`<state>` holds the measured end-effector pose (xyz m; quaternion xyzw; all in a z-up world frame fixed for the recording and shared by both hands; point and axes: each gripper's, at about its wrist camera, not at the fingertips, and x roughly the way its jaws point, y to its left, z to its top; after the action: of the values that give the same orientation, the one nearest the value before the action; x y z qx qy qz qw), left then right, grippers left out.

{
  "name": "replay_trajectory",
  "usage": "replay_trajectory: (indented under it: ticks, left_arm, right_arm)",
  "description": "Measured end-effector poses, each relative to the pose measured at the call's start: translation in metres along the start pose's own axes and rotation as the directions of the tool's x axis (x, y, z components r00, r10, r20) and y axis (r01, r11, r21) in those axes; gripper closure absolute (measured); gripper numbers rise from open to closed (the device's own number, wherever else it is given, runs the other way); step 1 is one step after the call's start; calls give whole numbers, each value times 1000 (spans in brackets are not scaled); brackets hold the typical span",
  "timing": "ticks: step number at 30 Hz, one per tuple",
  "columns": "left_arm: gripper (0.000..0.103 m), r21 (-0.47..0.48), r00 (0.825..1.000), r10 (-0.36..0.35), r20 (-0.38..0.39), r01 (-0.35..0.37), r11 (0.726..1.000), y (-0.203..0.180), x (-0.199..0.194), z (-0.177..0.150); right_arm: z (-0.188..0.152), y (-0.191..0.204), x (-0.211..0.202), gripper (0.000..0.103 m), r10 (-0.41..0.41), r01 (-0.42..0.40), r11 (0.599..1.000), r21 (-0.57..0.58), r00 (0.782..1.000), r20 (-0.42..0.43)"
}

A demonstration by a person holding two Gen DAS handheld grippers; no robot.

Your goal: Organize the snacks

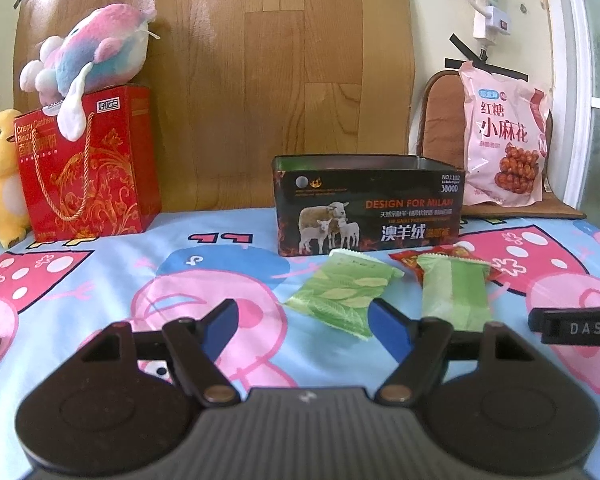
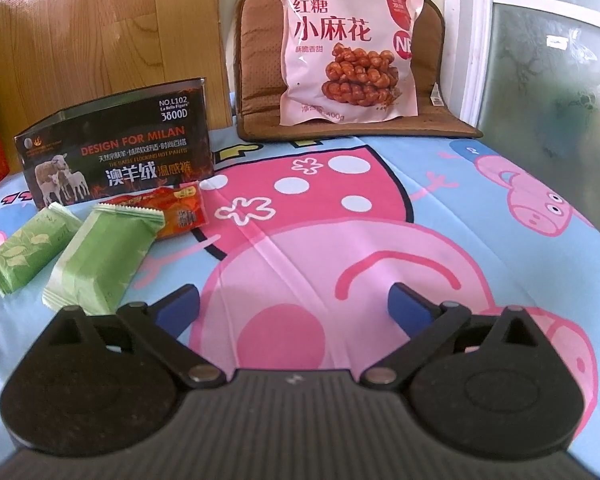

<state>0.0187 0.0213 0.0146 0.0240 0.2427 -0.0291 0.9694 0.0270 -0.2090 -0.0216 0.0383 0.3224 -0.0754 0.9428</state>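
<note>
Two green snack packets lie on the cartoon cloth: a leaf-printed one [image 1: 342,294] [image 2: 28,246] and a plain one [image 1: 456,290] [image 2: 100,256]. A red-orange packet [image 1: 416,259] [image 2: 168,210] lies behind, partly under the plain one. An open black tin box [image 1: 366,204] [image 2: 116,152] stands just behind them. My left gripper [image 1: 304,320] is open and empty, just in front of the leaf packet. My right gripper [image 2: 294,300] is open and empty over the cloth, right of the packets; its side shows in the left wrist view [image 1: 576,326].
A large pink snack bag [image 1: 504,136] [image 2: 348,44] leans on a brown cushion [image 2: 256,60] at the back right. A red gift bag [image 1: 88,164] with a plush fish [image 1: 88,52] on top and a yellow plush chick [image 1: 0,176] stand at the back left. A wooden board [image 1: 280,80] lines the back.
</note>
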Motion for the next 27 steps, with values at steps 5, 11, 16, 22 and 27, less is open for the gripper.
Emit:
replay_trajectory:
  ticks: [5, 11, 16, 22, 27]
  left_arm:
    - [29, 8, 1000, 3, 0, -3, 1000, -1, 1, 0]
    - [29, 9, 1000, 1, -6, -1, 1000, -1, 3, 1]
    - [29, 8, 1000, -1, -13, 1, 1000, 0, 4, 1]
    - [29, -8, 1000, -13, -19, 13, 1000, 3, 4, 1]
    - [30, -72, 995, -98, -18, 96, 993, 15, 1, 2]
  right_arm:
    - [0, 0, 1, 0, 7, -7, 1000, 0, 1000, -4]
    - [0, 0, 1, 0, 5, -5, 1000, 0, 1000, -4]
    - [0, 1, 1, 0, 6, -6, 1000, -1, 1000, -4]
    - [-2, 2, 0, 0, 16, -16, 1000, -3, 1000, -2]
    - [-3, -7, -3, 0, 91, -92, 995, 38, 996, 23]
